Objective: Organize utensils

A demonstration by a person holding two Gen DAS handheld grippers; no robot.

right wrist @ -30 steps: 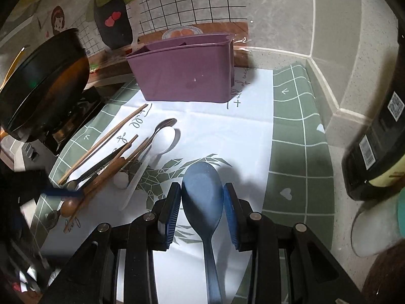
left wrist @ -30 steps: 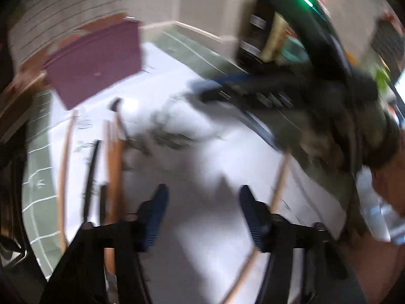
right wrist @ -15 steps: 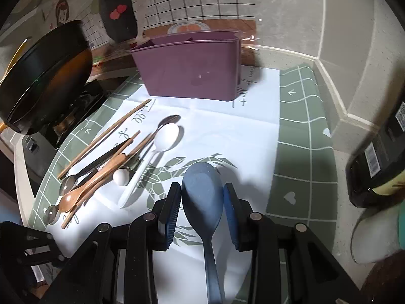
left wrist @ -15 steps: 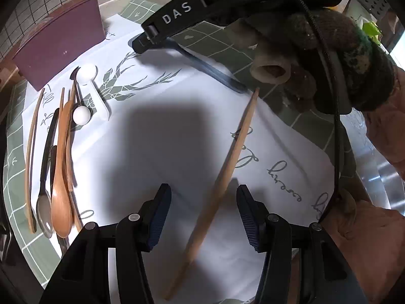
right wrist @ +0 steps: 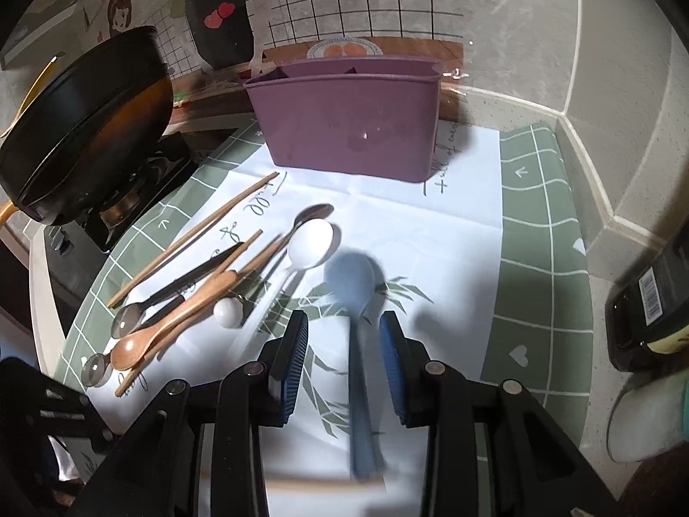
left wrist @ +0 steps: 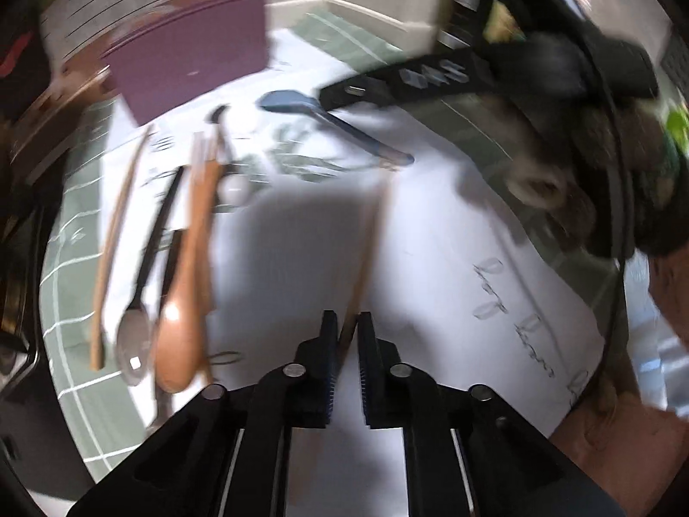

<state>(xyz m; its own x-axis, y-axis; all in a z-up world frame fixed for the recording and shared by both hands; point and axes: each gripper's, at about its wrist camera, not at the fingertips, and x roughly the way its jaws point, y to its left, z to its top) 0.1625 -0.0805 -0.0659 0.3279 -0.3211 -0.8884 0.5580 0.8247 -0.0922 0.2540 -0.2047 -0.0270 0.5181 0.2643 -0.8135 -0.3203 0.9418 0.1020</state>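
In the left wrist view my left gripper [left wrist: 346, 336] is shut on a wooden chopstick [left wrist: 366, 250] that points forward over the white mat. My right gripper [right wrist: 344, 336] is open, its pads either side of the handle of a blue rice paddle [right wrist: 351, 280] lying on the mat; the paddle also shows in the left wrist view [left wrist: 301, 105]. A purple utensil holder [right wrist: 349, 125] stands at the back. Left of the paddle lie a white spoon [right wrist: 310, 243], a wooden spoon [right wrist: 172, 327], metal spoons [right wrist: 129, 321] and chopsticks [right wrist: 193, 239].
A black pan [right wrist: 82, 120] sits on a stove at the left. A dark bottle [right wrist: 650, 306] stands at the right edge. The counter wall [right wrist: 624, 163] runs behind and to the right of the green-and-white mat [right wrist: 538, 232].
My left gripper has closed on the wooden chopstick and swung toward the holder. My right gripper has drawn back so the paddle's handle, not its head, lies between the pads.
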